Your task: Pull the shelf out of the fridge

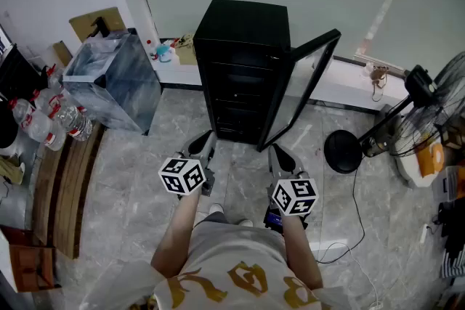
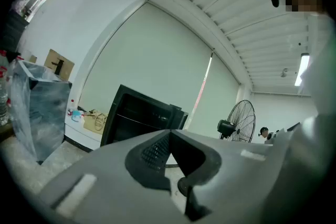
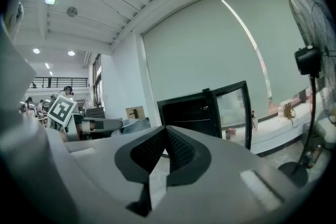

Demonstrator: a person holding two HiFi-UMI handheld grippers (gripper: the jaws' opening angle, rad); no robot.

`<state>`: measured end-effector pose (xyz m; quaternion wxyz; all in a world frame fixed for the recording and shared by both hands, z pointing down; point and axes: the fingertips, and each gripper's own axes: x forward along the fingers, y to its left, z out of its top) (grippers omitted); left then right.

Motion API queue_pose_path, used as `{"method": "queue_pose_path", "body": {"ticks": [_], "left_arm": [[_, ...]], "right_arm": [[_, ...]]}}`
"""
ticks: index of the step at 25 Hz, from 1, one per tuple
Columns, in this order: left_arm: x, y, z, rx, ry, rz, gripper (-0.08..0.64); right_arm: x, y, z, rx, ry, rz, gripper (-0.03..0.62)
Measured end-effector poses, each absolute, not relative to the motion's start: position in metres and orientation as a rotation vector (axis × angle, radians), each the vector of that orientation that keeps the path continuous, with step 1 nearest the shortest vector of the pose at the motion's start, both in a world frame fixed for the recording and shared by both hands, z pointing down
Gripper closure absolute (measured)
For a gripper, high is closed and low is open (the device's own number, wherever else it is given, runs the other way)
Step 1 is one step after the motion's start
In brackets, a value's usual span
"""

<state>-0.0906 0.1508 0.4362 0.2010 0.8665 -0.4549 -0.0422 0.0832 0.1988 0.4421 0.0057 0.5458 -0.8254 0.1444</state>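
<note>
A small black fridge stands on the marble floor against the wall, its glass door swung open to the right. Dark shelves sit inside it, hard to tell apart. Both grippers hover over the floor in front of the fridge, a short way from it. My left gripper is shut and empty, its jaws meeting at the tip. My right gripper is also shut and empty. The fridge and its open door show beyond the jaws.
A plastic-wrapped box stands left of the fridge, with water bottles and a wooden bench further left. A standing fan, its round base and a cable lie to the right.
</note>
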Motion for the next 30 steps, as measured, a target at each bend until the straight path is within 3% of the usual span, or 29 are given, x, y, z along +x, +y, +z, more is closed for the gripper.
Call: {"method": "queue_pose_path", "body": {"ticks": [14, 16, 17, 18, 19, 30], "left_arm": [[-0.090, 0.162, 0.430, 2.477, -1.311, -0.095, 0.558], [-0.096, 0.159, 0.430, 2.460, -1.347, -0.113, 0.513], [-0.098, 0.157, 0.431, 2.446, -1.360, -0.127, 0.481], [-0.100, 0.154, 0.433, 2.431, -1.370, -0.141, 0.449], [-0.101, 0.150, 0.435, 2.418, -1.378, -0.150, 0.419], [-0.085, 0.087, 0.455, 2.348, -1.353, -0.147, 0.395]], "right_arm": [[0.090, 0.199, 0.446, 1.732, -2.544, 0.388, 0.571], [0.088, 0.197, 0.447, 1.730, -2.533, 0.350, 0.569], [0.087, 0.195, 0.448, 1.716, -2.528, 0.341, 0.532], [0.085, 0.193, 0.450, 1.700, -2.525, 0.340, 0.453], [0.084, 0.190, 0.452, 1.688, -2.523, 0.344, 0.437], [0.097, 0.134, 0.467, 1.693, -2.498, 0.405, 0.450]]}}
